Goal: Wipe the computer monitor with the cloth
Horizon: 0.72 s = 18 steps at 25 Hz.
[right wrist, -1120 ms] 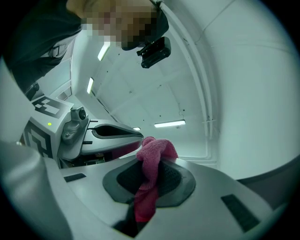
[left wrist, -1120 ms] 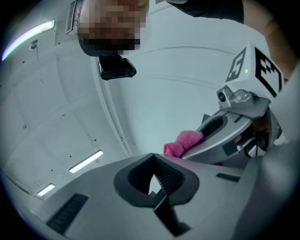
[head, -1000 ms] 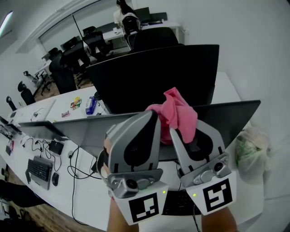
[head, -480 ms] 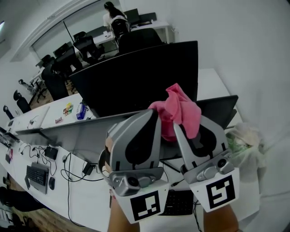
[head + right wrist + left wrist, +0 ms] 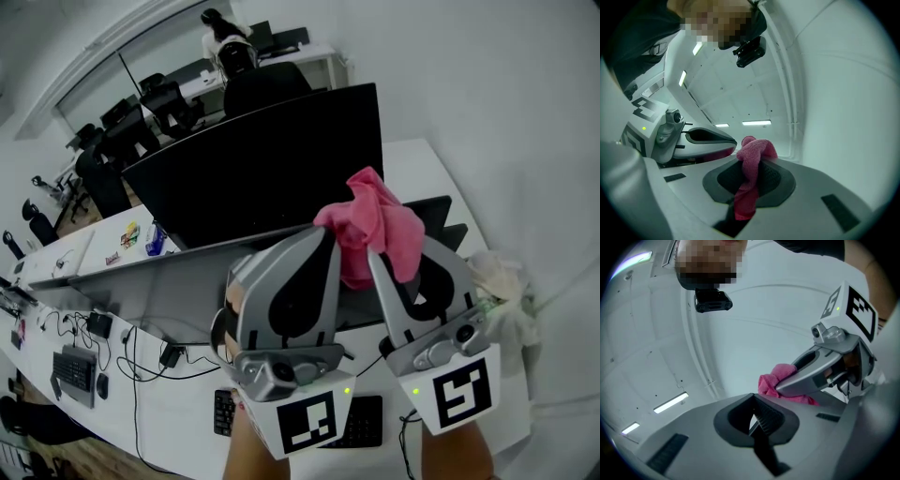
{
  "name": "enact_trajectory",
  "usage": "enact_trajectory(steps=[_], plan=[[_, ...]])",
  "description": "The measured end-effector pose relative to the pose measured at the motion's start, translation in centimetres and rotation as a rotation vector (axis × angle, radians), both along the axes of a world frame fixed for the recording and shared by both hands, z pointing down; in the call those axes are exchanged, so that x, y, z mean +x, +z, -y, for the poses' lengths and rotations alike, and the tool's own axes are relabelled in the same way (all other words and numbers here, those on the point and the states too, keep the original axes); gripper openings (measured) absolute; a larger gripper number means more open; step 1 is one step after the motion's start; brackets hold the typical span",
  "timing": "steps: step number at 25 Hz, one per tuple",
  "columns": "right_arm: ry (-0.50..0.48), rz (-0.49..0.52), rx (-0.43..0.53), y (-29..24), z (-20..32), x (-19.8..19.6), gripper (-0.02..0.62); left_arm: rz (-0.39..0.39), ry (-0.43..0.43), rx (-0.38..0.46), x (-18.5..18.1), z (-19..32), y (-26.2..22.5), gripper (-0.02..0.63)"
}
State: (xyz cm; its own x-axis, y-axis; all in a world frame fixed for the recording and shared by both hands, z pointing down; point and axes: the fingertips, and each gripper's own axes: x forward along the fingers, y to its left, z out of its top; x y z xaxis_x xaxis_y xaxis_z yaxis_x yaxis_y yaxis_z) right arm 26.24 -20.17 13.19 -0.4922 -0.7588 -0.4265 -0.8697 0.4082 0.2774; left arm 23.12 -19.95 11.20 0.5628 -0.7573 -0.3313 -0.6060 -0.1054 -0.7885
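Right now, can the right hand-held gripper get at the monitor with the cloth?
Probably yes: the right hand-held gripper, shut on the cloth, is near the monitor with nothing between, though pointing upward.

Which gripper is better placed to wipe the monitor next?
Right. The right gripper is shut on the pink cloth, which bunches above its jaws. The left gripper is shut with nothing between its jaws.

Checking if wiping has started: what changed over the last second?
The black monitor slid left in the head view, and a keyboard appeared below the grippers. Unchanged: the right gripper stays shut on the pink cloth, the left gripper shut and empty, both raised side by side.
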Motion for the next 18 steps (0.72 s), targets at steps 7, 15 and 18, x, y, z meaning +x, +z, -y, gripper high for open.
enact_trajectory(steps=[7, 15, 18], plan=[[0.065, 0.037, 0.007, -0.3, 0.2, 4.5, 0.061, -0.029, 0.036, -0.016, 4.0, -0.3, 0.5, 0.003], [0.149, 0.076, 0.012, 0.8, 0.6, 8.4, 0.061, -0.052, 0.098, -0.017, 7.3, -0.6, 2.2, 0.003], [0.153, 0.07, -0.001, 1.0, 0.2, 9.4, 0.061, -0.062, 0.121, -0.019, 8.8, -1.1, 2.1, 0.003]])
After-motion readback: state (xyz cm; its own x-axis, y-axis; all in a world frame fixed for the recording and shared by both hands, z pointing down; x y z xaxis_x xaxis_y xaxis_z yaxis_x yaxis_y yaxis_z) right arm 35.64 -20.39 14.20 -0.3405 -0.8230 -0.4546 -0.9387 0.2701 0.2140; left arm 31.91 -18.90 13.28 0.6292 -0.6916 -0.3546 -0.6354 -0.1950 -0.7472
